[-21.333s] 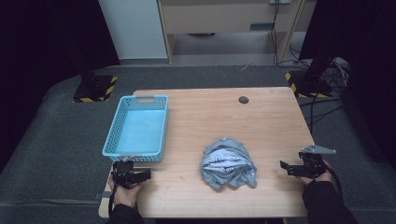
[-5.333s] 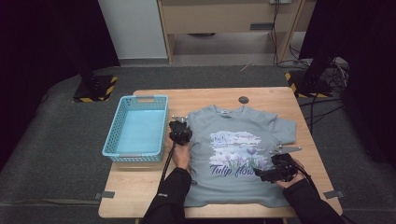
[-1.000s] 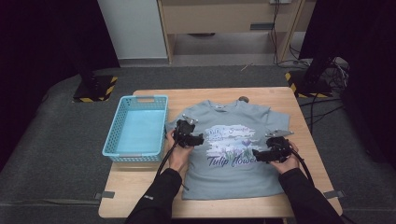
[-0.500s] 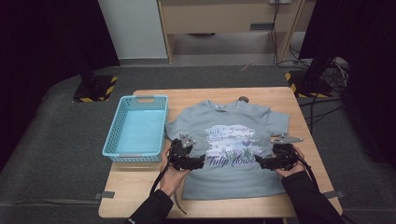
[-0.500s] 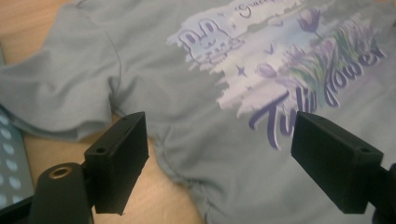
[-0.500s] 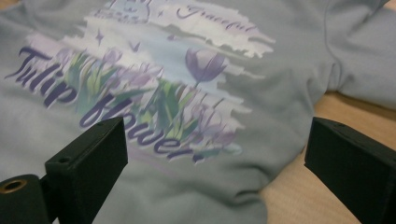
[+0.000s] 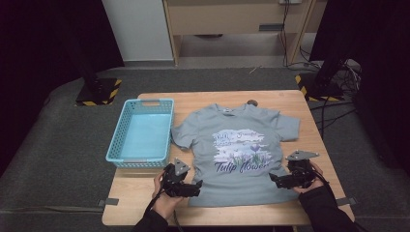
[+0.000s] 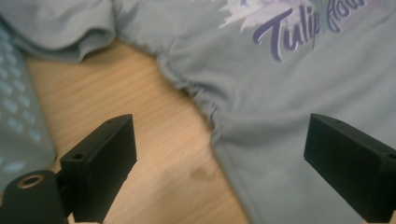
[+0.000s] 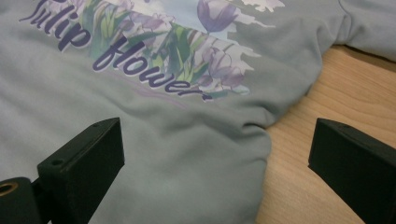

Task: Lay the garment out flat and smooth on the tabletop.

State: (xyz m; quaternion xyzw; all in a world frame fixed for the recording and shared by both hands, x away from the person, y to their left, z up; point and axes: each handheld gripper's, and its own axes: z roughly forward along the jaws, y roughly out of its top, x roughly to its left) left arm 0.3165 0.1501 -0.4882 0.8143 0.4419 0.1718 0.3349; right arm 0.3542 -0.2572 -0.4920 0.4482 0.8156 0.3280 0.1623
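Observation:
A grey-blue T-shirt (image 7: 239, 145) with a purple "Tulip flower" print lies spread flat, face up, on the wooden table (image 7: 309, 121). My left gripper (image 7: 197, 186) sits at the shirt's lower left side edge, jaws wide apart. In the left gripper view the rumpled side seam (image 8: 205, 100) runs between the jaws, over bare wood. My right gripper (image 7: 274, 179) is at the lower right side edge, open too. The right gripper view has the shirt's side edge (image 9: 261, 135) between its jaws, with the print (image 9: 140, 51) just beyond.
A light blue plastic basket (image 7: 143, 133) stands left of the shirt, close to its left sleeve. A small dark round object (image 7: 252, 102) lies just behind the collar. The table's front edge is close behind both hands.
The shirt went from a crumpled heap to spread flat. Over the last second both grippers slid from the shirt's mid sides toward its lower side edges, nearer the front.

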